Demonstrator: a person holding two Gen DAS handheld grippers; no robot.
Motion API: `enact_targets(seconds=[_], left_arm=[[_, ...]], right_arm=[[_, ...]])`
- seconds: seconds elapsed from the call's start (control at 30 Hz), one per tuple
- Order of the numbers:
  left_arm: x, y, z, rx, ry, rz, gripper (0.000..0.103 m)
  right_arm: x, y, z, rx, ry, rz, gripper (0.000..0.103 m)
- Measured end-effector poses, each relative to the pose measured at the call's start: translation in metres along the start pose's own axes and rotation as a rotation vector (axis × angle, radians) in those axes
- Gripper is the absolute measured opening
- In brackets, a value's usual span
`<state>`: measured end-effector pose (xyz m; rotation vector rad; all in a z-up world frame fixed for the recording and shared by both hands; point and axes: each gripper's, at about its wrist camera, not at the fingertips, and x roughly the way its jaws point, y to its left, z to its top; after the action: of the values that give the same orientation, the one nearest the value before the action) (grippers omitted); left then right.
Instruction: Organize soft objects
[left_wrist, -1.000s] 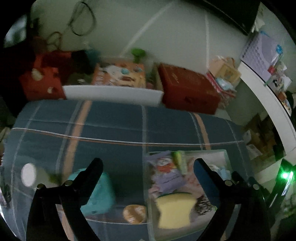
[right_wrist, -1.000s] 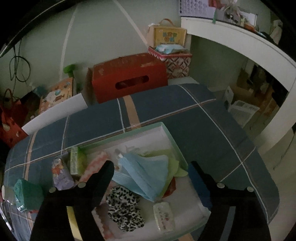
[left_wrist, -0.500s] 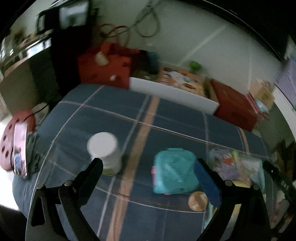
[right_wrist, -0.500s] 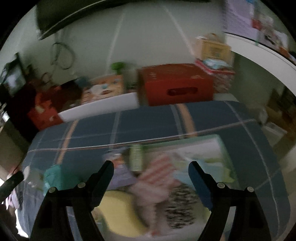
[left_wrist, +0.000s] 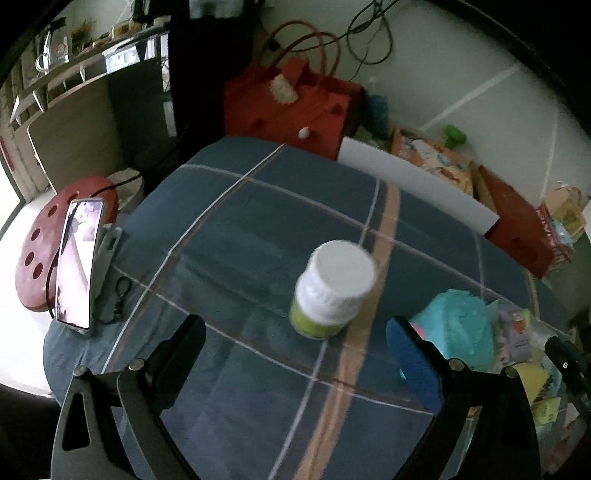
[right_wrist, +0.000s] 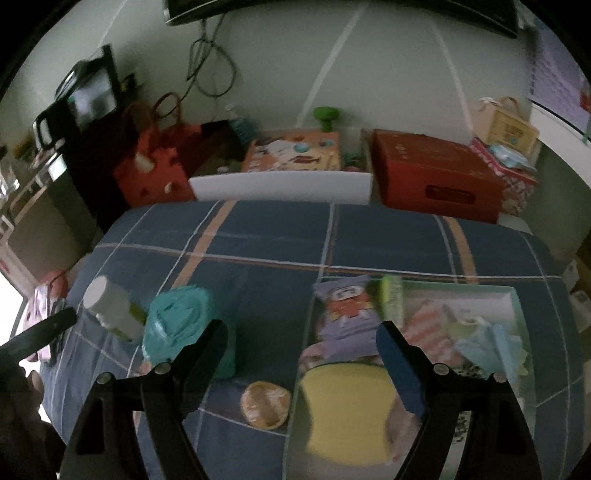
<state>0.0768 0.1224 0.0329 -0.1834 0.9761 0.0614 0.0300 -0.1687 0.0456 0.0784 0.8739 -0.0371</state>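
Blue plaid bedspread (right_wrist: 369, 236) serves as the work surface. On it, the tray (right_wrist: 515, 295) already holds soft items, apparently the collection point; the yellow sponge (right_wrist: 347, 413) lies at its near-left corner. Left of the tray, apart, a fluffy teal pouch (right_wrist: 184, 328) remains unsorted, with a white-capped bottle (left_wrist: 332, 288) beyond. Left gripper (left_wrist: 295, 354) and right gripper (right_wrist: 301, 354) both gape empty.

Both wrist views angled down – sharing white-capped bottle (left_wrist: 334, 286), teal pouch (right_wrist: 186, 326)
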Motion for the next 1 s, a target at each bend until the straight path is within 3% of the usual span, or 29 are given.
enact_targets(seconds=[0.2, 0.43, 0.77, 1.0], left_arm=[[0.016, 0.022, 0.0, -0.024, 0.046, 0.005, 0.098], [0.024, 0.036, -0.001, -0.009, 0.068, 0.062, 0.098], [0.027, 0.044, 0.0, -0.031, 0.078, 0.038, 0.098], [0.025, 0.033, 0.0, 0.005, 0.072, 0.033, 0.098]], right_arm=[[0.017, 0.036, -0.009, -0.093, 0.04, 0.0, 0.085], [0.032, 0.061, -0.023, -0.158, 0.089, -0.002, 0.085], [0.024, 0.049, -0.033, -0.106, 0.083, -0.028, 0.085], [0.033, 0.058, -0.046, -0.141, 0.127, 0.01, 0.079]])
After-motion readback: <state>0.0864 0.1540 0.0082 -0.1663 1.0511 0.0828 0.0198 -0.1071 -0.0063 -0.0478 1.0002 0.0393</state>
